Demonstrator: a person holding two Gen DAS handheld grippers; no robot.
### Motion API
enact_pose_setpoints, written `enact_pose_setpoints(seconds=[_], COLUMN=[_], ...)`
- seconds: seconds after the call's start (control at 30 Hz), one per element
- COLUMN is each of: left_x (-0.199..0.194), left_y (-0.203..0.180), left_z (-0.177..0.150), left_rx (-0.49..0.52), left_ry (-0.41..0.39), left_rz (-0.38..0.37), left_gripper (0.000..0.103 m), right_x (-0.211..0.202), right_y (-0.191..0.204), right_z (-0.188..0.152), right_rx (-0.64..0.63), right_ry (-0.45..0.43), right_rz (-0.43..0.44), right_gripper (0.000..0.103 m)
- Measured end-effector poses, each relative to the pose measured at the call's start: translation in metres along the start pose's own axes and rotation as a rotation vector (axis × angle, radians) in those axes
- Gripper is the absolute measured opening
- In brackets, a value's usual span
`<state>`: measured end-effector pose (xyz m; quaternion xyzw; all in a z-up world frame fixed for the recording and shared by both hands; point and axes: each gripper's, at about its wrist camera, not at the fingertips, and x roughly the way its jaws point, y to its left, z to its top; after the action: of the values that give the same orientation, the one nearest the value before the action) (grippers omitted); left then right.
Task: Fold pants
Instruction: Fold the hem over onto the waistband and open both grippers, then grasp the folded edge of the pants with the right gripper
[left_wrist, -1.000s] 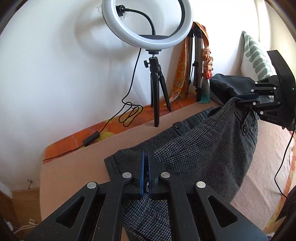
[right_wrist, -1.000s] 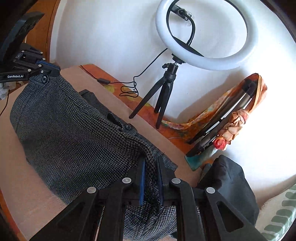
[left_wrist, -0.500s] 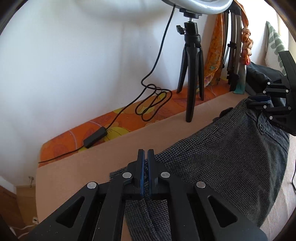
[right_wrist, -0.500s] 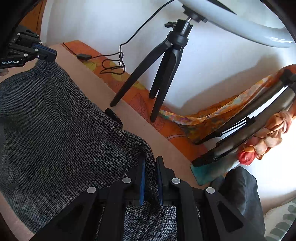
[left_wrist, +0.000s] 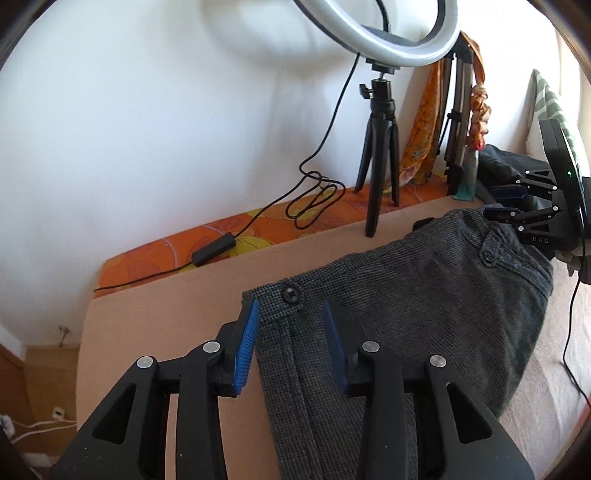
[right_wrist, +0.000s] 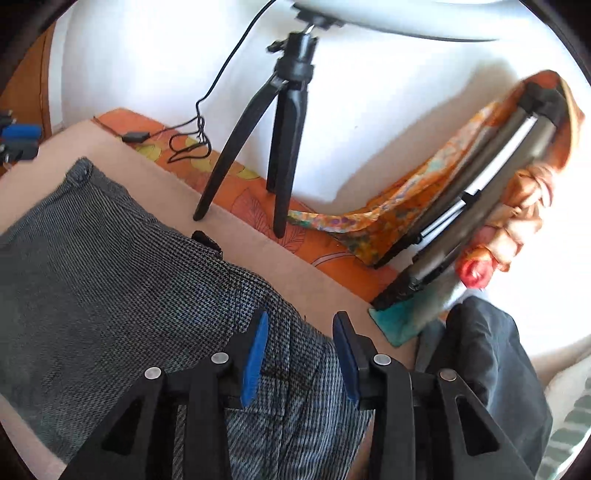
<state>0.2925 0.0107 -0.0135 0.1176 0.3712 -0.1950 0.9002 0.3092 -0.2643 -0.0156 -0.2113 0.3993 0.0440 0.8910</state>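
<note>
Dark grey houndstooth pants lie on the tan bed surface, waistband toward the wall, a black button at the near corner. My left gripper is open, its blue pads either side of that waistband corner. My right gripper is open over the other waistband end; it also shows in the left wrist view at the far right. The pants fill the lower left of the right wrist view.
A ring light on a black tripod stands at the wall behind the pants, its cable coiled on an orange patterned sheet. A folded tripod with orange scarf, dark cloth and a striped pillow lie to the right.
Both grippers have opened and let go of the waistband. The pants, held up a second ago, now lie flat on the bed.
</note>
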Motion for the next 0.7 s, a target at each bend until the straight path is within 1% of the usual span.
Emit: enact_pose_setpoints(seconds=[0.07,0.13,0.2,0.27,0.33,0.4,0.47,0.5,0.53,0.63,0.7], left_x=[-0.015,-0.026,-0.03,-0.03,-0.026,-0.021,-0.016,-0.012,-0.008,0.003,0.009], left_y=[-0.012,-0.028,-0.045,-0.063,-0.079,-0.09,-0.099,-0.103,-0.106,-0.114,-0.12], left_z=[-0.011,-0.024,-0.037,-0.049,-0.057,-0.061,-0.066,-0.068,-0.07,-0.081,-0.09], left_rx=[-0.011,-0.01,0.014,0.043,0.076,0.098,0.124,0.142,0.15,0.166,0.195], left_ry=[-0.019,-0.027,-0.016,-0.002,0.02,0.043,0.05,0.058,0.068,0.114,0.143], left_rz=[-0.041,-0.088,-0.124,-0.13,-0.132,-0.138,-0.118,-0.102,-0.095,-0.101,-0.093], left_gripper=[0.046,0.049,0.049,0.049,0.049,0.049,0.049,0.049,0.049,0.049,0.049], right_x=[-0.026,-0.051,-0.064,-0.069,-0.067,-0.059,-0.051,-0.046,-0.043,-0.03,-0.019], right_y=[-0.01,-0.02,-0.027,-0.033,-0.039,-0.047,-0.049,-0.048,-0.046,-0.042,-0.043], right_z=[-0.016,-0.041,-0.072,-0.102,-0.128,-0.149,-0.161,-0.163,-0.163,-0.161,-0.164], right_rx=[0.107,0.227,0.346,0.466,0.588,0.718,0.812,0.835,0.842,0.86,0.914], right_ry=[-0.033,-0.06,-0.04,-0.003,0.044,0.081,0.103,0.11,0.11,0.111,0.106], right_rz=[0.044,0.066,0.102,0.127,0.168,0.24,0.316,0.338,0.353,0.358,0.39], right_gripper=[0.08,0.087,0.087,0.087,0.087,0.087,0.087,0.087,0.086,0.085,0.08])
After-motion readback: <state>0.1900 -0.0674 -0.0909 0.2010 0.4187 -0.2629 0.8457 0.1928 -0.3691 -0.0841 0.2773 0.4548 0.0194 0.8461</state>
